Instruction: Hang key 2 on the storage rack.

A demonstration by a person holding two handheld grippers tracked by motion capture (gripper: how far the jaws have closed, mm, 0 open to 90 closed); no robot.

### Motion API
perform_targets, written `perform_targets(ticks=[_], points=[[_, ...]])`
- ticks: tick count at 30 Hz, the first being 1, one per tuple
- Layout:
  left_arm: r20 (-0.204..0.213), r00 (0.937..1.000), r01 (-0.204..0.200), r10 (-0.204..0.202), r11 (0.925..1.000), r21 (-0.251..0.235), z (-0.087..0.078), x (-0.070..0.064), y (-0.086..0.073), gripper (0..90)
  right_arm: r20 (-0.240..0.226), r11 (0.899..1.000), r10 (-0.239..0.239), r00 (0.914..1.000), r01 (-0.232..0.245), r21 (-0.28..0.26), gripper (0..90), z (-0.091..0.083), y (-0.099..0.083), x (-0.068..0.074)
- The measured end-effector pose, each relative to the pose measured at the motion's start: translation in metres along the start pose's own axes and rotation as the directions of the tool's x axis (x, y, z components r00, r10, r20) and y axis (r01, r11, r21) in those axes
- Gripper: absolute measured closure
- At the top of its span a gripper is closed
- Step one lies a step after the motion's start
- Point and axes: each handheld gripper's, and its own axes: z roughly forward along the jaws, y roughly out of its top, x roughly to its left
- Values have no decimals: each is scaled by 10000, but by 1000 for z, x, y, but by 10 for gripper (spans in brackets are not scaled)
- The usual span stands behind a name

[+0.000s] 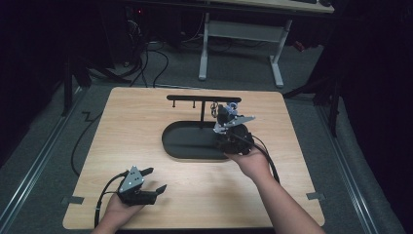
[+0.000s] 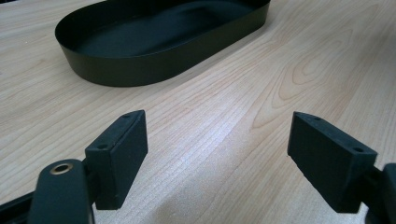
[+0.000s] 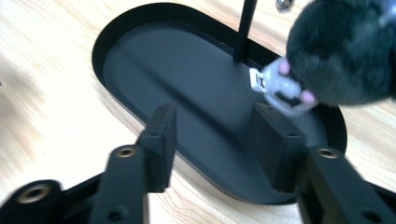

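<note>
A black oval tray [image 1: 168,141] lies at the middle of the wooden table, with a thin black T-shaped stand [image 1: 195,98] rising from it. A dark fluffy plush keychain [image 1: 224,113] hangs on a metal ring under the bar's right end. My right gripper [image 1: 228,127] is over the tray's right end, just below the plush. In the right gripper view it [image 3: 215,116] is open above the tray floor [image 3: 187,70], nothing between the jaws; the plush [image 3: 345,51] and its grey paw [image 3: 282,88] sit beyond the right jaw. My left gripper [image 1: 156,179] rests open at the near left.
In the left gripper view the open gripper [image 2: 217,135] faces bare wood, with the tray wall [image 2: 140,72] farther off. The stand's post [image 3: 243,32] rises behind the tray's middle. A white-legged desk [image 1: 241,34] and floor cables [image 1: 146,63] lie past the table's far edge.
</note>
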Motion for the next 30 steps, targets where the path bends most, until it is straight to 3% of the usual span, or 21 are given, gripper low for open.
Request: perform_targets(ticks=[4,10,14,15,16,19,20,22,23,25,27,28,30], points=[[-20,10000,-8,8,10000,-20,0,0,0,207,-158,9981,243,9996,-251,-561,457,0,-27,6],[-26,10000,-14,14,10000,-32,0,0,0,207,117,9902,187,9998,-169,-1389,413,-2,-70,8],[-42,10000,-12,12,10000,-33,0,0,0,207,135,9854,222,9997,-196,-1693,385,-9,-99,6],[-42,10000,-12,12,10000,-33,0,0,0,206,135,9854,222,9997,-196,-1693,385,-9,-99,6],[-60,10000,-16,16,10000,-37,0,0,0,207,182,9824,349,9992,-309,-1840,370,-14,-114,4],[-76,10000,-33,33,10000,-41,0,0,0,207,253,9787,415,9988,-356,-2020,353,-21,-128,1],[-91,10000,-41,41,10000,-32,0,-1,0,206,397,9747,498,9980,-399,-2201,338,-30,-143,0],[-104,9999,-48,47,10000,-41,0,-1,0,207,458,9729,480,9978,-363,-2284,326,-33,-149,0],[-118,9999,-60,59,10000,-54,0,-1,0,207,489,9643,624,9969,-476,-2607,303,-44,-170,-2],[-162,9999,-55,55,10000,-1,0,-1,0,207,443,9578,874,9952,-717,-2784,269,-53,-184,-4],[-185,9998,-52,51,10000,-4,0,-1,0,207,592,9571,886,9943,-686,-2816,264,-59,-189,-6],[-217,9997,-77,76,10000,-17,0,-1,0,207,930,9460,1125,9893,-780,-3147,251,-69,-199,-9],[-219,9997,-61,61,10000,7,1,-1,0,207,990,9421,1382,9855,-999,-3202,234,-71,-204,-11]])
